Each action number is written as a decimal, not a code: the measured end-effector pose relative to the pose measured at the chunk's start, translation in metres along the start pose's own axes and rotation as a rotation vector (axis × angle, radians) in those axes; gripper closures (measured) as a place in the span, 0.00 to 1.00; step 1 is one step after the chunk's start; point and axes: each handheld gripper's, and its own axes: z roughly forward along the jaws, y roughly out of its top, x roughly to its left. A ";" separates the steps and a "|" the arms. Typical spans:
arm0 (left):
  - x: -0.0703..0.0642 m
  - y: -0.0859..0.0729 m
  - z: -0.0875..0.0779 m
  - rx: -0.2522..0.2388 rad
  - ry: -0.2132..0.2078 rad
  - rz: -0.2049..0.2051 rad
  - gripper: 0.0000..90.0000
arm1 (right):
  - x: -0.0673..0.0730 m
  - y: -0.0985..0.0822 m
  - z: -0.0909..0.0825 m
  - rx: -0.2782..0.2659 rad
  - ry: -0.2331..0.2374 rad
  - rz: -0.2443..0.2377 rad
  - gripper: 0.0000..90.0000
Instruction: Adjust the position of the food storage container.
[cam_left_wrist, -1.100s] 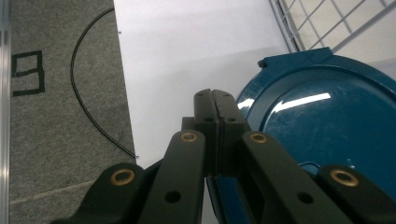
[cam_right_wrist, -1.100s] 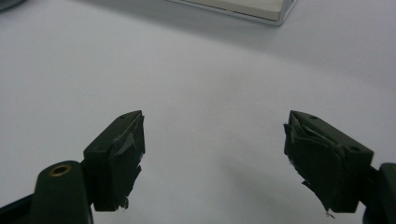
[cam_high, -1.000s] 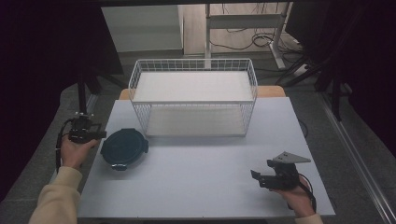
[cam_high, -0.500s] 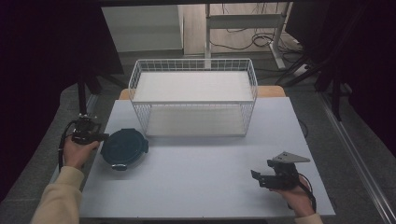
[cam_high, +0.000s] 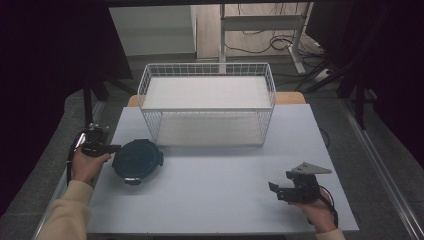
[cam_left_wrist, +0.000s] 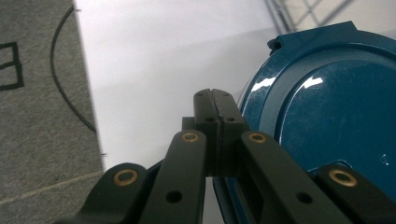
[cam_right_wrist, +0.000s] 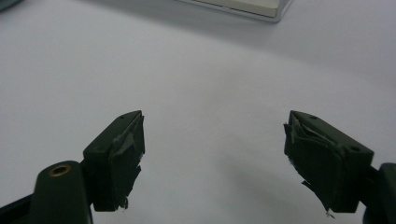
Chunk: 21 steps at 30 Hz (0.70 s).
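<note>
A blue lidded container (cam_high: 137, 161) lies flat on the white table (cam_high: 220, 200), at about nine o'clock on the tabletop and just in front of the wire basket (cam_high: 207, 107). The left gripper (cam_high: 114, 148) sits at the container's nine o'clock edge, jaws pressed together with nothing between them, tips touching or all but touching the rim. The right gripper (cam_high: 273, 189), jaws spread wide over bare table, waits well apart at five o'clock. The container is round, with no long axis, and the left hand (cam_high: 87, 165) is far nearer it.
</note>
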 end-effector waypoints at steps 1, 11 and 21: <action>-0.002 0.000 0.000 0.000 -0.006 0.004 1.00 | 0.000 0.000 0.000 -0.001 -0.002 0.004 0.22; -0.035 -0.003 0.004 0.008 -0.049 0.082 1.00 | 0.000 0.000 0.000 -0.003 -0.010 0.007 0.22; -0.062 -0.006 0.007 0.013 -0.092 0.117 1.00 | 0.000 0.000 0.001 0.003 -0.007 0.002 0.22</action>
